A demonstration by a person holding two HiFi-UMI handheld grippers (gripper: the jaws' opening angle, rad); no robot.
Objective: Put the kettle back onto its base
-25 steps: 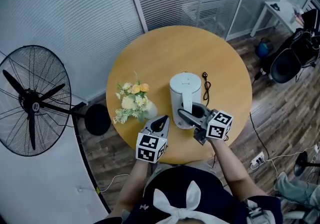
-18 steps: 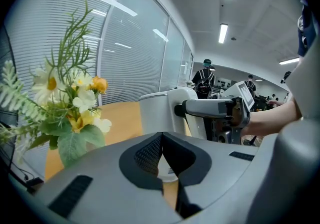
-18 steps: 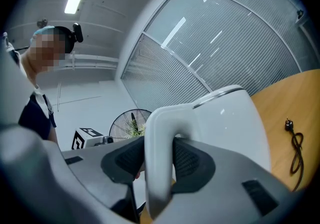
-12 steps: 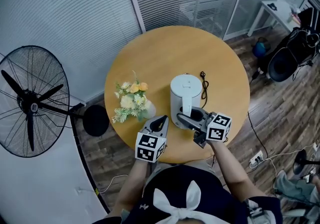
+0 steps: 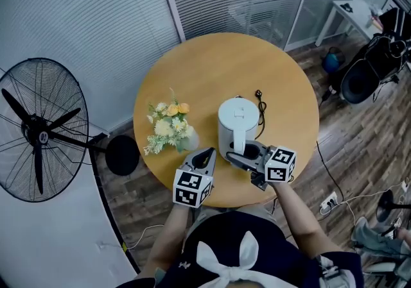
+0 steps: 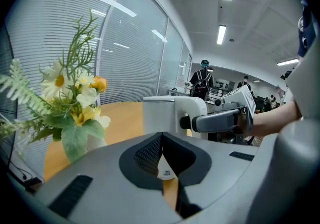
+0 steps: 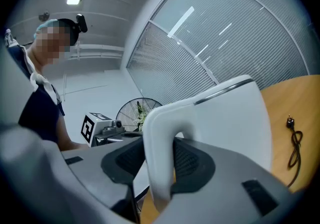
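One white kettle (image 5: 236,123) is upright at the near right of one round table (image 5: 212,65), right of one vase of flowers (image 5: 168,129), with one black cord (image 5: 260,108) just to its far right; two grippers; the right gripper (image 5: 241,156), jaws partly apart, clamps the kettle's handle; the left gripper (image 5: 207,154), near left of the kettle, has its jaws closed together, empty.

The kettle (image 7: 225,118) (its underside) is hidden behind the right gripper (image 7: 161,158).
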